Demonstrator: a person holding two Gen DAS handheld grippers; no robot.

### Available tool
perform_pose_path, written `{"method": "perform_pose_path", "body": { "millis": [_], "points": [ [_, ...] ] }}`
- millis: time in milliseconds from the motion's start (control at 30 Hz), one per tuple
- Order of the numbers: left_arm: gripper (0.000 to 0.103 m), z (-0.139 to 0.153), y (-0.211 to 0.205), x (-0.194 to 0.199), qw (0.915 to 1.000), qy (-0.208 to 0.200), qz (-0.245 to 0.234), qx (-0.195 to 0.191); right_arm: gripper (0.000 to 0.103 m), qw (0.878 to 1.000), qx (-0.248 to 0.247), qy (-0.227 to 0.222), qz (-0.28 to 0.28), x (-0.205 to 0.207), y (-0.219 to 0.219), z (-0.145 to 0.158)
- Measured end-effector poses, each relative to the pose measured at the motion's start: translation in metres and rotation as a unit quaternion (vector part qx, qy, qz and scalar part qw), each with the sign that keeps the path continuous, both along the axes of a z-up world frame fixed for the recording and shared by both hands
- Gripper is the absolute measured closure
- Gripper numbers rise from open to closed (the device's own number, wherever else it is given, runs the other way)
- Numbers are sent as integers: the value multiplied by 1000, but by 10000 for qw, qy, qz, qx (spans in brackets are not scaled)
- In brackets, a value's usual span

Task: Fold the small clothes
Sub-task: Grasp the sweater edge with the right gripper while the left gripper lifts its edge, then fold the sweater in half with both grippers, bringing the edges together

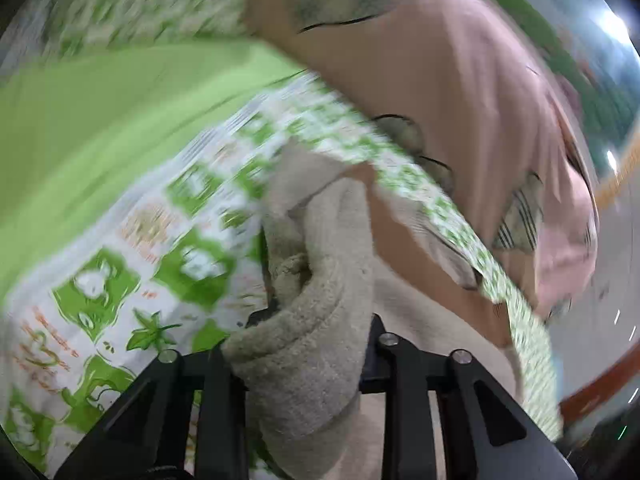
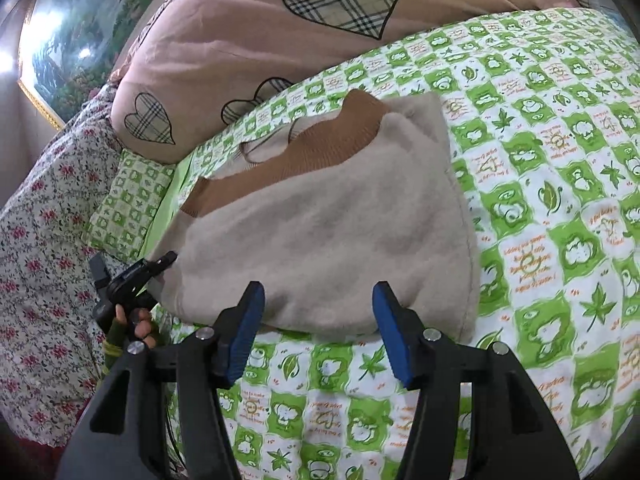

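Observation:
A beige fleece top [image 2: 320,220] with a brown ribbed neckband [image 2: 304,148] lies folded on the green-and-white checked bedsheet [image 2: 560,200]. My right gripper [image 2: 318,300] hovers just above the top's near edge, blue pads [image 2: 244,332] wide apart, open, with nothing pinched. My left gripper [image 2: 154,266] is at the garment's left edge. In the blurred left wrist view, a bunched fold of the beige top [image 1: 304,300] fills the gap of the left gripper [image 1: 298,340] and hides its pads; the jaws look closed on it.
A pink quilt with plaid hearts [image 2: 240,40] is piled behind the top. A floral cloth [image 2: 40,220] and a small checked pillow [image 2: 128,200] lie at the left. A person's hand [image 2: 140,326] holds the left gripper. Open sheet lies right of the top.

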State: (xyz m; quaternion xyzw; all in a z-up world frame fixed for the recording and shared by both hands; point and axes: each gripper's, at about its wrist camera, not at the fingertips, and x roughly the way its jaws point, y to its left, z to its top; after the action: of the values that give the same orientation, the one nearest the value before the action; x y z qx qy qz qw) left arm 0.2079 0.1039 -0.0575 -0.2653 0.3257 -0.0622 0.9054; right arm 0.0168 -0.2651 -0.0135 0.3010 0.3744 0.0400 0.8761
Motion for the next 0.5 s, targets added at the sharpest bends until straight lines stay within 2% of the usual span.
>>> {"method": "perform_pose_path", "body": {
  "millis": [133,267,333,400,500],
  "points": [
    [83,36,-50,-18,9955,-581,-624,403,46,9998,168,-81,-21,3,-17,2],
    [83,63,-128,-29,9803,-1013,-1572,633,46,9964,806,-268,31,12,-48,4],
    [83,60,-169,-29,9715,-1073,-2018,622,46,9939,1059,-306,74,21,-61,4],
    [83,50,-196,-27,9667,-1026,-2253,651,46,9914,1273,-280,123,32,-72,3],
    [83,15,-231,-17,9642,-672,-2437,794,46,9892,1433,-169,271,55,-75,-1]
  ]
}}
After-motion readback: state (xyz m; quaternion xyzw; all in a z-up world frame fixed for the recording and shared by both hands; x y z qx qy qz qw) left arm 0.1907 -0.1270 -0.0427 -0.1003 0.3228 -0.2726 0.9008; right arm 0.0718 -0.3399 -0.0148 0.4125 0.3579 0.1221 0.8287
